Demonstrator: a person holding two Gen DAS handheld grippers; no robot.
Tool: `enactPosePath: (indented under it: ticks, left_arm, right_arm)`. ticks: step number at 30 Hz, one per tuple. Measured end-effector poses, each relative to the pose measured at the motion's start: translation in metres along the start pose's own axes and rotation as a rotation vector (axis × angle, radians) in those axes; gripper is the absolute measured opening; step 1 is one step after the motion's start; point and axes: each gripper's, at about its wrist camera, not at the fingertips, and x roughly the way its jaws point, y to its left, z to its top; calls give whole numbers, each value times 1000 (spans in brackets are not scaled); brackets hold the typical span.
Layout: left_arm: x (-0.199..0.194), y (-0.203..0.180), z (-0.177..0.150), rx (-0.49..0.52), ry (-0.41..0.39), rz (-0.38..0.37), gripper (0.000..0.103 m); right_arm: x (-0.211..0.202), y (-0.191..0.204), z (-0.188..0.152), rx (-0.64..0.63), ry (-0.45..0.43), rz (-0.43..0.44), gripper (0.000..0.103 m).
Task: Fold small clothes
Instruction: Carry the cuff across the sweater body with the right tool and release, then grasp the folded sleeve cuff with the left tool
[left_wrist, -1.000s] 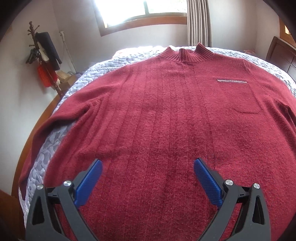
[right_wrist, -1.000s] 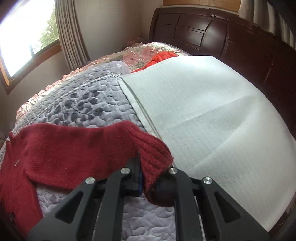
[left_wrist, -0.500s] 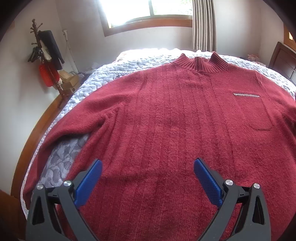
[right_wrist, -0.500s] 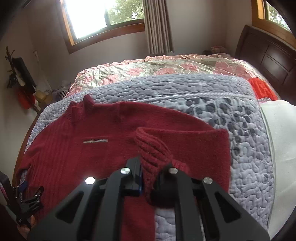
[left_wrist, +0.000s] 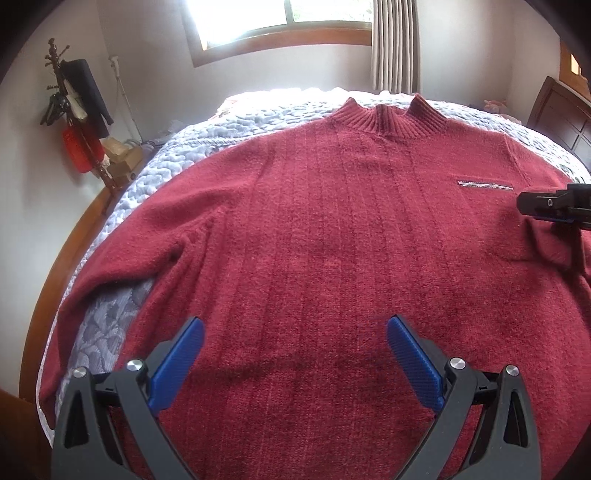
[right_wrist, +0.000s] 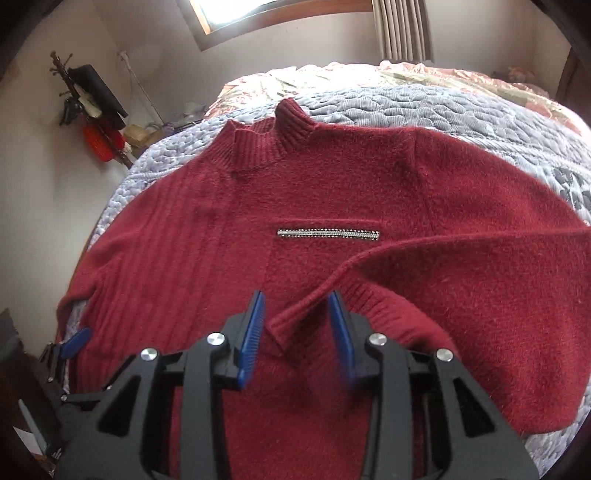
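On the quilted bed (left_wrist: 177, 155), one red sweater (left_wrist: 332, 236) lies flat, front up. Left gripper (left_wrist: 294, 343): jaws spread wide over the hem, holding nothing. Right gripper (right_wrist: 296, 325): jaws parted around the folded-in sleeve cuff (right_wrist: 295, 317), not pinching it.

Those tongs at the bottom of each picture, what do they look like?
Both pairs look alike. The left tongs and right tongs have matte black plastic arms with triangular cut-outs, joined by shiny round silver bolts. Each finger ends in a flat blue pad with a fine ribbed texture. No cables, markings, hands or sleeves are visible.
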Motion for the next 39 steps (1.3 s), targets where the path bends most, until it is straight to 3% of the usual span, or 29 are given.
enactPosePath:
  ticks: [2, 7, 15, 21, 25, 27, 30, 31, 32, 33, 36, 39]
  left_arm:
    - [-1, -7, 3, 3, 5, -33, 99]
    - [-2, -40, 15, 12, 60, -188, 99]
    - [3, -126, 36, 0, 193, -471, 99]
    - [30, -158, 47, -107, 297, -519, 99]
    - [42, -162, 57, -151, 298, -521, 99]
    - [43, -169, 62, -135, 275, -525, 92]
    - [47, -180, 67, -102, 264, -504, 71]
    - [48, -182, 69, -94, 259, -492, 52]
    - [49, -183, 69, -83, 252, -465, 19]
    - [51, -183, 70, -83, 247, -453, 13]
    - [51, -170, 71, -112, 229, -464, 10]
    - [37, -148, 74, -139, 148, -437, 9]
  right_arm:
    - [-21, -5, -6, 3, -40, 17, 50]
    - [-73, -37, -21, 6, -135, -108, 50]
    - [-107, -98, -61, 44, -170, -268, 50]
    - [-114, -118, -81, 30, -178, -290, 50]
    - [-113, -127, -86, 36, -184, -294, 50]
    - [-112, -135, -90, 54, -183, -290, 50]
    - [-110, -144, -94, 83, -178, -280, 50]
    - [-109, -147, -96, 89, -178, -279, 50]
    - [-109, -148, -98, 94, -178, -278, 50]
    - [-108, -149, -99, 97, -177, -276, 50]
    - [-108, -151, -101, 102, -176, -273, 50]
    - [-110, -151, -102, 110, -181, -269, 50]
